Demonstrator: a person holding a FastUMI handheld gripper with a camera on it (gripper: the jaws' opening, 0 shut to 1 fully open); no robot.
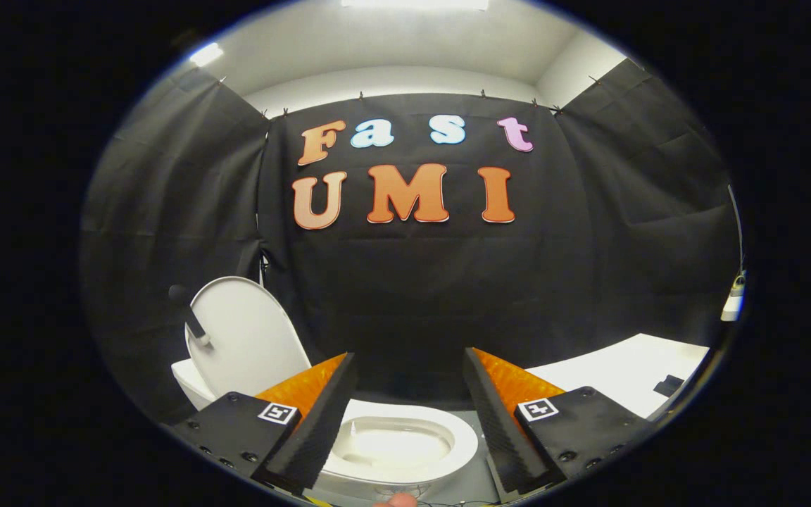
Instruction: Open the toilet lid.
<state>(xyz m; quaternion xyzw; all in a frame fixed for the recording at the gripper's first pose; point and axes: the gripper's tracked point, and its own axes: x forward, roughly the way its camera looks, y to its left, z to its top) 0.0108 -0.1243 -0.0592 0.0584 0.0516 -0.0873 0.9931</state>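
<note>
Fingers (321, 415) of your gripper (411, 422) stood wide apart, holding and touching nothing. Beyond the left finger the toilet lid (247, 341) was upright, leaning back toward the black cloth wall (412, 296); the task looked complete. Between your fingers lay the uncovered toilet bowl (395, 447). A white counter (624, 373) sat beyond the right finger.

toilet lid (247, 338): smooth white plastic, slight sheen
toilet bowl (398, 440): glossy white, looks like glazed ceramic, light glinting inside
gripper (410, 366): fingers spread apart, nothing held
finger pads (321, 415): matt black, ribbed
finger backs (303, 387): orange plastic, rough texture
wall (412, 296): matt black cloth, creased
table (624, 373): smooth white, matt
</note>
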